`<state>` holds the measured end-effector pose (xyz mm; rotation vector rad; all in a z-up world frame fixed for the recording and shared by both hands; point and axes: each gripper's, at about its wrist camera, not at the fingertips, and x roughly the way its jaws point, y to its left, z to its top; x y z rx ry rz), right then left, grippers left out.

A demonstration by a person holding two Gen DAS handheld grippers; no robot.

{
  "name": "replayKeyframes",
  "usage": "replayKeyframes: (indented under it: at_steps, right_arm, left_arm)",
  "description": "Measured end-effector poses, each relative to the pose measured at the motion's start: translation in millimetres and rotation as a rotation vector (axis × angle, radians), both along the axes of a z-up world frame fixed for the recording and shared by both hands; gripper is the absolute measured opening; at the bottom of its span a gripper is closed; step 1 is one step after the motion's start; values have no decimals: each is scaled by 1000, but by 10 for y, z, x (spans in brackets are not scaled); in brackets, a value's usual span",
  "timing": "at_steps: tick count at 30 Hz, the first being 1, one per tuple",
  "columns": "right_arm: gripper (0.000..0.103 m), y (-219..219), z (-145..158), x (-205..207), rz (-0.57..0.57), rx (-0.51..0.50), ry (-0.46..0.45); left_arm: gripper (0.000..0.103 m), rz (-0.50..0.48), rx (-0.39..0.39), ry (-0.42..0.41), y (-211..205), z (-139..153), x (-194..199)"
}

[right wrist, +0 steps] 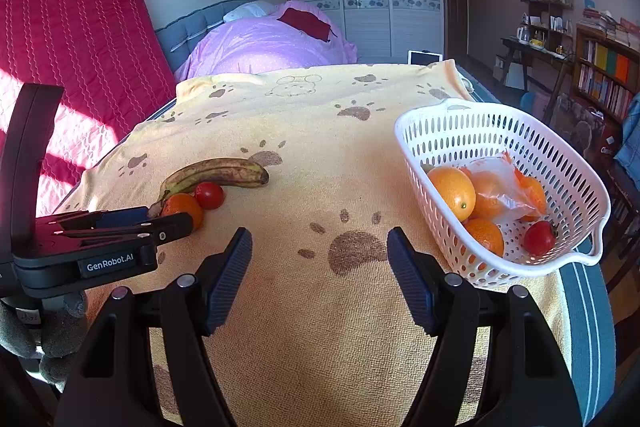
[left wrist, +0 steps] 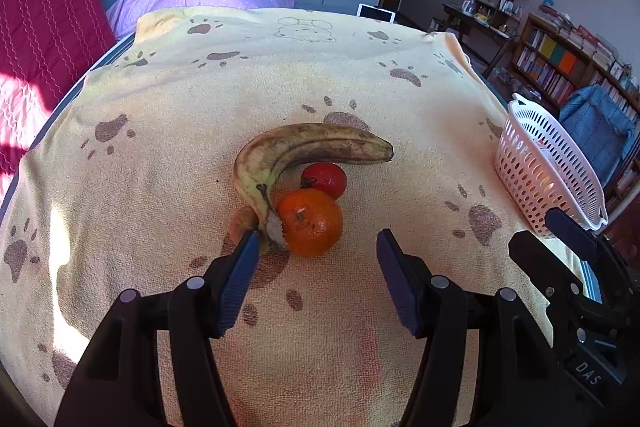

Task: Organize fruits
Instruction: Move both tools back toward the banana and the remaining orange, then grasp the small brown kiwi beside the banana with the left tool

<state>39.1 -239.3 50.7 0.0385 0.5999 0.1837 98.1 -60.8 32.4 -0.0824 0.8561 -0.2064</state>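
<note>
A spotted banana, an orange tangerine and a red tomato lie together on the yellow paw-print towel. A small orange fruit peeks out behind the banana stem. My left gripper is open, just in front of the tangerine, touching nothing. My right gripper is open and empty over the bare towel, left of the white basket. The basket holds several oranges, a plastic bag and a red tomato. The banana lies at the left.
The towel covers a table that ends near the basket at the right edge. Behind it are a bed with a purple quilt and a red mattress. Bookshelves stand at the right.
</note>
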Motion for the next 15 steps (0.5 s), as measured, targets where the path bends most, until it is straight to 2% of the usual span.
replayKeyframes:
  at_steps: [6, 12, 15]
  right_arm:
    - [72, -1, 1, 0, 0, -1, -1]
    - [72, -3, 3, 0, -1, 1, -1]
    - [72, -1, 6, 3, 0, 2, -1]
  left_arm:
    - [61, 62, 20, -15, 56, 4, 65]
    - [61, 85, 22, -23, 125, 32, 156]
    - [65, 96, 12, -24, 215, 15, 188]
